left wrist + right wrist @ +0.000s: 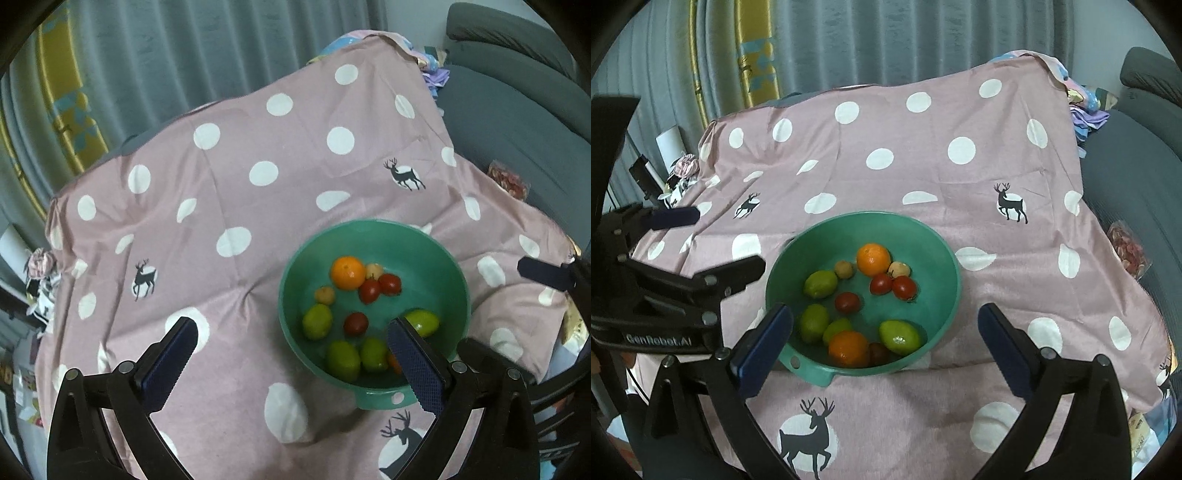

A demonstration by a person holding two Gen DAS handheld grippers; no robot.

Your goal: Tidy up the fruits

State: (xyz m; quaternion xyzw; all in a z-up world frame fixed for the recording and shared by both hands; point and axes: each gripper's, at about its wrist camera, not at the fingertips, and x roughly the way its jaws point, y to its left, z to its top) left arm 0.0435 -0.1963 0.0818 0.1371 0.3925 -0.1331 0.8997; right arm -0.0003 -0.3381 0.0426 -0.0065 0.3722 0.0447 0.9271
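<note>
**Two open grippers over one bowl of fruit**

Eleven or so fruits lie in the bowl (pixel 951 258), a green round basin on the cloth (pixel 923 147).

1. Contents. One orange (pixel 873 259) sits at the far side of the bowl floor. A second orange (pixel 849 349) lies against the near wall. Four limes are present: one lime (pixel 820 284) at the left, two more just beside the near orange, and one at the near right. Three tomatoes (pixel 894 285) are grouped near the far orange, two of them touching. Two small tan fruits flank the far orange. A dark fruit lies between the near orange and the near-right lime; its kind cannot be told.

2. Bowl. It has a tab handle (pixel 809 363) with a hole at the near rim.

3. Left gripper (pixel 291 358). Jaws spread wide, holding nothing. Its right finger (pixel 415 363) hangs over the near part of the bowl and hides part of the fruit in the left wrist view. The left finger is over bare cloth.

4. Right gripper (pixel 886 347). Jaws spread wide, holding nothing. The fingers straddle the bowl's near half, apart from the fruit.

5. Surroundings. The cloth is pink with white dots and deer prints. A grey curtain (pixel 886 37) hangs behind. A grey sofa (pixel 1137 177) stands at the right, with a packet (pixel 1126 247) on it.
</note>
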